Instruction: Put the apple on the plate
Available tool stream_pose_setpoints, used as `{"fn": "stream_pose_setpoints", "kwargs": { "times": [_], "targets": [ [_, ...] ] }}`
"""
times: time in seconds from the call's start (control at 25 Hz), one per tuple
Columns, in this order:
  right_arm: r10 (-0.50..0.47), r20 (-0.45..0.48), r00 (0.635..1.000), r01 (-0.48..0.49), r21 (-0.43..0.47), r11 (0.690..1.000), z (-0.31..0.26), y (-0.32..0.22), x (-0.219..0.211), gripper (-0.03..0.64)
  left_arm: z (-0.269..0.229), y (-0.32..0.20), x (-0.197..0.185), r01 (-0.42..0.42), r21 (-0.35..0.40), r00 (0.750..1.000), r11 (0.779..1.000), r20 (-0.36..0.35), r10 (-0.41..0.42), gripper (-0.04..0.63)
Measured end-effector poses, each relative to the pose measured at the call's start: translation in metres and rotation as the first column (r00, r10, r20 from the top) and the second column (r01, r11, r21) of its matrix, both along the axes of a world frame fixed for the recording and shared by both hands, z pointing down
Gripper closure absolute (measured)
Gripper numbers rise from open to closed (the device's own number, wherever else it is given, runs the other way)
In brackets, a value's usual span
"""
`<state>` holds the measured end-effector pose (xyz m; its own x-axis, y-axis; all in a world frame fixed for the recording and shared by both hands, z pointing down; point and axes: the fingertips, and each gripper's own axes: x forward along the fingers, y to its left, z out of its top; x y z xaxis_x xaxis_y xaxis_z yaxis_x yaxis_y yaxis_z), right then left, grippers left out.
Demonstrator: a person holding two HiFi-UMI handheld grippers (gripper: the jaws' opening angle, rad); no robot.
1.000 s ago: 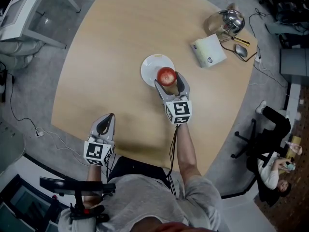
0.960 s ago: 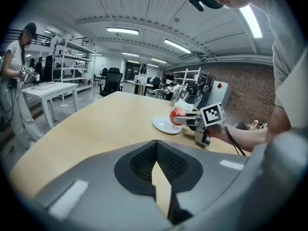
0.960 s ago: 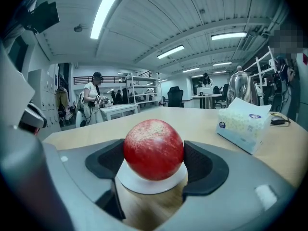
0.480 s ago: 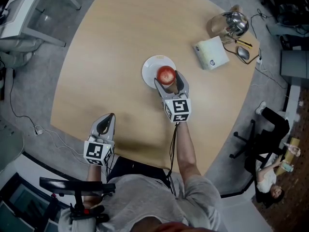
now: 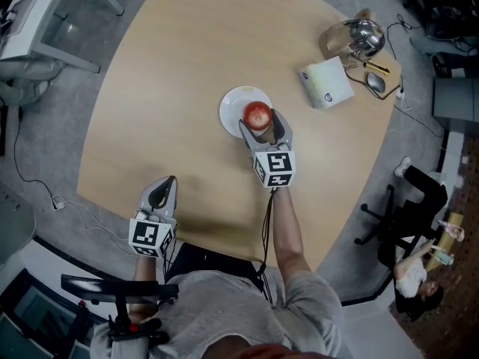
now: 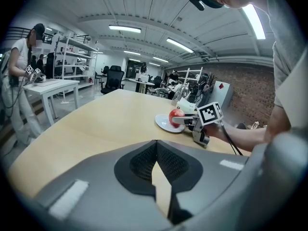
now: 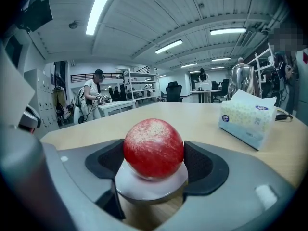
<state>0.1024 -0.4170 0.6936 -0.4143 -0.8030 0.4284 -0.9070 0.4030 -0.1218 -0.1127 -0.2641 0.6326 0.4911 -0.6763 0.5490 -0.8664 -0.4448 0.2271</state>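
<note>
Apple (image 5: 257, 115) sits on the white plate (image 5: 230, 107) in the middle of the table (image 5: 179, 66), the right gripper (image 5: 262, 125) clamped on its sides, probably steadying it before release, while the left gripper (image 5: 162, 193), jaws together and empty, hangs idle near the edge.

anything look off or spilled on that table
Nothing stands out. The red apple sits whole on the white round plate, held by the right claw; nothing looks spilled or tipped on the round wooden table.
</note>
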Motion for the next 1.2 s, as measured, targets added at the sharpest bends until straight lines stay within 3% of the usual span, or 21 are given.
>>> {"fn": "stream_pose_setpoints", "kwargs": {
  "times": [1.2],
  "targets": [
    [0.012, 0.023, 1.0, -0.012, -0.009, 1.0, -0.004, 0.005, 0.007, 0.222, -0.014, 0.008, 0.003, -0.009, 0.024, 1.0, 1.0, 0.001, 0.009, 0.575]
  ]
}}
